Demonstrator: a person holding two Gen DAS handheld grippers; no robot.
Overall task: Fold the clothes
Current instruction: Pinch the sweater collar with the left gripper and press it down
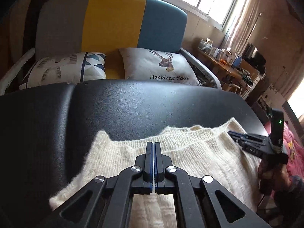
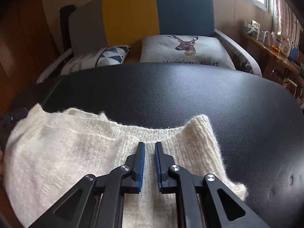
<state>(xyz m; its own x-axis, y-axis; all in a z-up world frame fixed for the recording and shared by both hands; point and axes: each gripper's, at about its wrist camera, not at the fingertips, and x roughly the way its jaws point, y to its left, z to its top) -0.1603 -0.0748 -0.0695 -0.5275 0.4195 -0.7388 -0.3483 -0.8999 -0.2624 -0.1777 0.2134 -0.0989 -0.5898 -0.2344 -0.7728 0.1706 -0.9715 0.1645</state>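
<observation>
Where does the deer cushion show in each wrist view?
Left wrist: deer cushion sits at upper centre, beyond the black table.
Right wrist: deer cushion sits at upper centre-right, its lower edge hidden by the table.
Shared landmark: the yellow sofa-back panel.

Cream ribbed-knit sweater (image 2: 76, 152) lying on black leather-grain worktop (image 2: 190, 91), sofa back (image 1: 114, 22) showing grey, yellow, teal panels, cushion (image 1: 157, 66) wearing a deer print (blue-triangle cushion (image 1: 64, 68) beside).

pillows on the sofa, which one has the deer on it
The deer pillow, on the right before the sofa's blue panel, reads "Happiness ticket". The pillow with blue triangles lies to its left.
</observation>
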